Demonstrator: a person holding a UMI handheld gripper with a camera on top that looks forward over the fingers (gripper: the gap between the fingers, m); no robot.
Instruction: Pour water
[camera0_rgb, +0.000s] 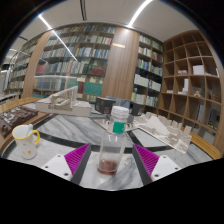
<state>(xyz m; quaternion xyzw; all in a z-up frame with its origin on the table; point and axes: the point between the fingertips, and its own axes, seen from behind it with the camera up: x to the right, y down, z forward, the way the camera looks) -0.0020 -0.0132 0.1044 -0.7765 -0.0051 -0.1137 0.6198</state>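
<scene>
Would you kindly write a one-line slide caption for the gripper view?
Open fingers flank a green-capped bottle standing on a marble table, white mug off to one side, library bookshelves beyond.

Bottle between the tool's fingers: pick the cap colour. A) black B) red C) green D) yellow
C: the clear plastic bottle standing between the tool's fingers carries a green cap; some reddish-brown liquid sits in its base, and a white mug with a yellow handle stands off to one side on the marble table.
</scene>
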